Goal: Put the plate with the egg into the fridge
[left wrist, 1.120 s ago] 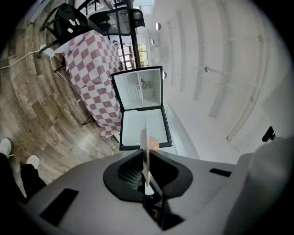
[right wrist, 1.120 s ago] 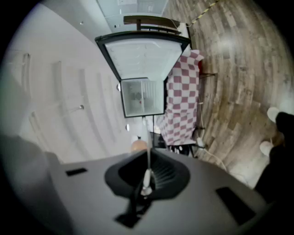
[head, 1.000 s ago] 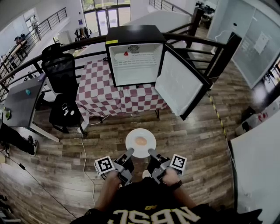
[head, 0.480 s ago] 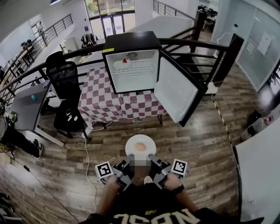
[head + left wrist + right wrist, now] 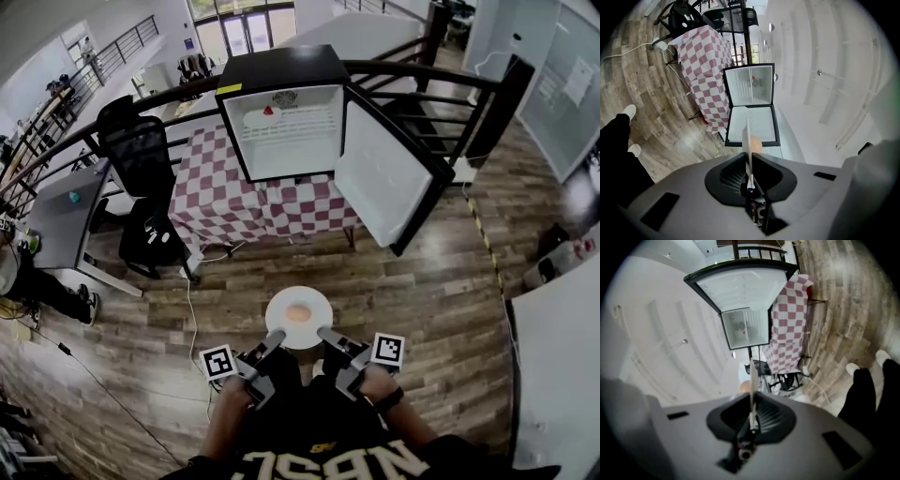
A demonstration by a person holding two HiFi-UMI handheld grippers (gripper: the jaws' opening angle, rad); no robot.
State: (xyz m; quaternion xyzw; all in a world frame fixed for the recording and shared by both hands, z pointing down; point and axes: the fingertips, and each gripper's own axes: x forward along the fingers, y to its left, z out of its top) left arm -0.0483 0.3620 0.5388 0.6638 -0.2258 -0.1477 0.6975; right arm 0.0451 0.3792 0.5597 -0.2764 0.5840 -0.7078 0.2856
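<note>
A white plate [image 5: 298, 317] with a brown egg [image 5: 297, 313] on it hangs level above the wooden floor in front of me. My left gripper [image 5: 275, 336] is shut on its near left rim and my right gripper [image 5: 323, 333] on its near right rim. The left gripper view shows the plate [image 5: 747, 140] edge-on between the jaws, the egg [image 5: 756, 146] beside it. The plate [image 5: 753, 376] stands the same way in the right gripper view. Ahead, the black fridge [image 5: 286, 127] stands on a checked table [image 5: 272, 202], its door [image 5: 386, 178] swung open to the right.
A white dish with something red [image 5: 262, 114] sits on the fridge's upper shelf. A black office chair [image 5: 141, 155] and a grey desk [image 5: 61, 216] stand at the left. A white cable [image 5: 192, 309] runs over the floor. A dark railing [image 5: 441, 80] passes behind the fridge.
Both grippers keep their hold on the plate. The plate sits a little lower in the head view, and the view has swayed slightly.
</note>
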